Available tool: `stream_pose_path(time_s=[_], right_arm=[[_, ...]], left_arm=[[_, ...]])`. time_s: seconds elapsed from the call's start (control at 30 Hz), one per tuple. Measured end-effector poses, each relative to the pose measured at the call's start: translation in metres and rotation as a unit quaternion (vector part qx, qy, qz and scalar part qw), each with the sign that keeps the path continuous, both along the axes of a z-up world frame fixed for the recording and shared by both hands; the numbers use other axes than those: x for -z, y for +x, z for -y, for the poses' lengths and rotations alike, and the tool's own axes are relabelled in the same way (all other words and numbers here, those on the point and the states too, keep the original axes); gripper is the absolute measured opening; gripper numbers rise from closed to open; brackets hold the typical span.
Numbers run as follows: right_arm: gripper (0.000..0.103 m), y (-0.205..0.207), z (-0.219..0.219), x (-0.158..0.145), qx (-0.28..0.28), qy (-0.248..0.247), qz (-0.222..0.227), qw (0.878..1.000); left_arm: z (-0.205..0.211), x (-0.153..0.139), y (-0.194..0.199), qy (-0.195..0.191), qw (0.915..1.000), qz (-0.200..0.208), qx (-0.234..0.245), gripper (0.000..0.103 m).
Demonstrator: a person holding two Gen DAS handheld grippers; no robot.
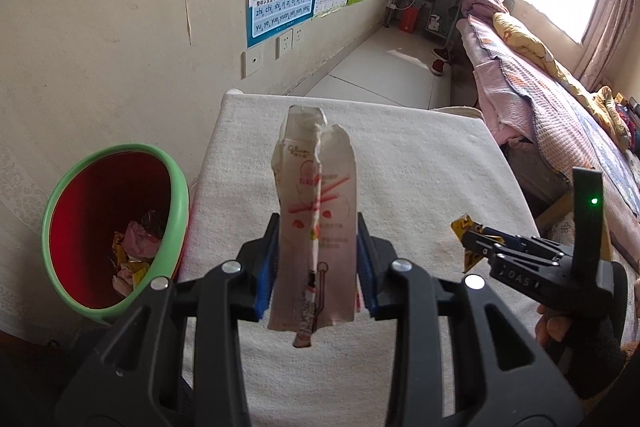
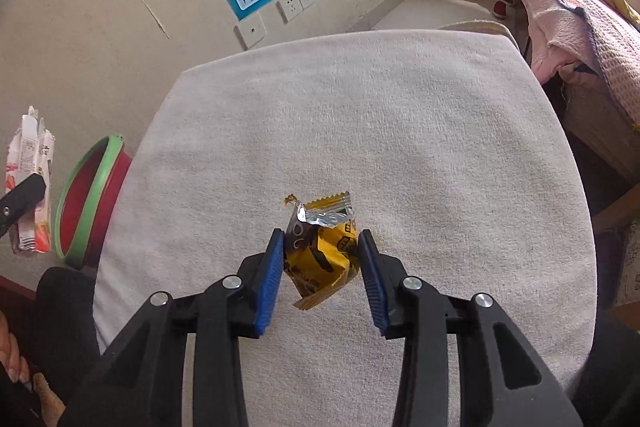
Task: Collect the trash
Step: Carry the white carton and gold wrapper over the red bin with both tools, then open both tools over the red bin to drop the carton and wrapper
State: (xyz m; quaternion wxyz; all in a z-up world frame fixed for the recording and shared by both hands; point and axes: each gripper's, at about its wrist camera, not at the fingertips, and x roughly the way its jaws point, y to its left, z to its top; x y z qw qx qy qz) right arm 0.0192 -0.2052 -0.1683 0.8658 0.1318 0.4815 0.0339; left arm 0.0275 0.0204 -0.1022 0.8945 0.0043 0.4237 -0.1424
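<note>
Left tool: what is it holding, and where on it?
The left tool grips a torn pink-and-white snack wrapper by its lower half, pads on both side edges.

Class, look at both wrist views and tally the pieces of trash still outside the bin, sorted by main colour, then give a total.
White and pink: 1, the torn snack box in the left gripper.
Yellow: 1, the wrapper between the right gripper pads.
Total: 2.

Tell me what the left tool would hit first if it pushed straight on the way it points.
Probably the white cloth-covered table. The left tool, shut on the torn pink snack wrapper, points down over it; the green-rimmed bin sits off to its left. Depth is uncertain.
</note>
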Motion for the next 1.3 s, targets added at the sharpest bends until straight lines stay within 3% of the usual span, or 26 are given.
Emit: stream_pose_path(time_s=[0.27, 0.53, 0.87, 1.3], right_arm=[[0.037, 0.003, -0.058, -0.059, -0.071, 0.011, 0.068, 0.995], [0.038, 0.022, -0.137, -0.097, -0.160, 0.010, 0.111, 0.981], [0.038, 0.054, -0.229, -0.093, -0.253, -0.008, 0.096, 0.963], [0.039, 0.110, -0.285, -0.076, -0.276, 0.039, 0.059, 0.959]], left_arm=[[-0.025, -0.007, 0.007, 0.012, 0.9993, 0.019, -0.029, 0.033], [-0.092, -0.021, 0.016, 0.024, 0.9927, 0.042, -0.110, 0.033], [-0.171, -0.006, 0.032, 0.015, 0.9833, 0.024, -0.179, 0.033], [-0.222, 0.019, 0.056, 0.010, 0.9772, -0.015, -0.212, 0.033]])
